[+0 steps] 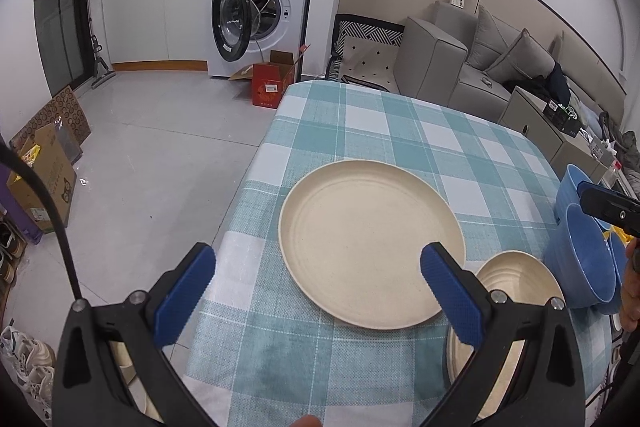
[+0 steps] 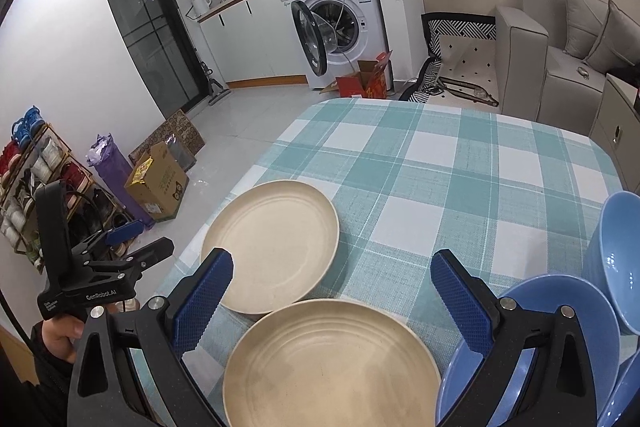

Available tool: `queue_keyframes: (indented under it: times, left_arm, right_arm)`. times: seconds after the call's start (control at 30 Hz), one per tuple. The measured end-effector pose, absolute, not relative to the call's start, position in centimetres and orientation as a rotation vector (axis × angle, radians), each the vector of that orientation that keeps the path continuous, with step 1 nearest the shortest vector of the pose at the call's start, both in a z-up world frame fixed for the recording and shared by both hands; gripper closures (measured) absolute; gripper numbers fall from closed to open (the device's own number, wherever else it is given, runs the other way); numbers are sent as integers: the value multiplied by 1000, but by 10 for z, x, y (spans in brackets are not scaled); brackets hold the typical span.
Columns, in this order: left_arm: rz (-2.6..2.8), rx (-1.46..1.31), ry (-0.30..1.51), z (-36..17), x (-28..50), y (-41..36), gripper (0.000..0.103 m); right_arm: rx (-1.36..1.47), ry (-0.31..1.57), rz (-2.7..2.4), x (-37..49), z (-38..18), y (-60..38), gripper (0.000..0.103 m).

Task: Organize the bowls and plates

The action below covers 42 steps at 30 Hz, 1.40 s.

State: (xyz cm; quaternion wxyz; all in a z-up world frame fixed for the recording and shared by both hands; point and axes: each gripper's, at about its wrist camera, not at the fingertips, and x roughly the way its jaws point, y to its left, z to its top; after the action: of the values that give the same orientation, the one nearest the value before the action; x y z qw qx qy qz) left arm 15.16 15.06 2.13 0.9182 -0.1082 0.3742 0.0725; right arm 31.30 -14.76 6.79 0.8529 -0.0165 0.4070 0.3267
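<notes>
A tiled room is seen, with a white washing machine [image 1: 260, 11] standing door-open against the far wall, a grey sofa [image 1: 472, 63] at the right and a shoe rack [image 2: 36, 187] at the left. A table under a teal-and-white checked cloth [image 2: 440, 163] fills the foreground. On it, a large cream plate [image 1: 368, 239] lies near the left edge, a second cream plate [image 2: 332, 367] sits just nearer and to the right, and blue bowls [image 2: 616, 247] are grouped at the right edge beside a blue plate [image 2: 532, 311]. The left gripper [image 1: 316, 267] is held above the near-left edge, jaws spread wide and empty. The right gripper [image 2: 332, 279] is held over the nearer cream plate, likewise wide apart, nothing gripped.
</notes>
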Motion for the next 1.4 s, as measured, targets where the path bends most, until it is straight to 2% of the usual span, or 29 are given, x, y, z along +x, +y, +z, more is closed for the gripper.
queue_keyframes:
  times: [0.5, 0.7, 0.83, 1.07, 1.2, 1.27, 1.4]
  left_arm:
    - [163, -201, 801, 3, 177, 156, 2]
    - [145, -193, 825, -4, 184, 157, 2]
    - [145, -205, 852, -13, 190, 160, 9]
    - [136, -203, 868, -23, 194, 159, 20]
    - [136, -213, 875, -28, 197, 161, 21]
    - [131, -219, 881, -31, 198, 162, 36]
    - [131, -232, 898, -36, 200, 164, 38]
  right_arm:
    - [-43, 927, 654, 346, 38, -127, 2]
    - [-36, 979, 651, 358, 19, -117, 6]
    - [-35, 1025, 647, 365, 4, -109, 18]
    - [-66, 1067, 650, 371, -14, -96, 22]
    - [-71, 1099, 664, 374, -24, -90, 26]
    - [-67, 1113, 668, 377, -28, -87, 27]
    - [-74, 1124, 676, 379, -33, -81, 29]
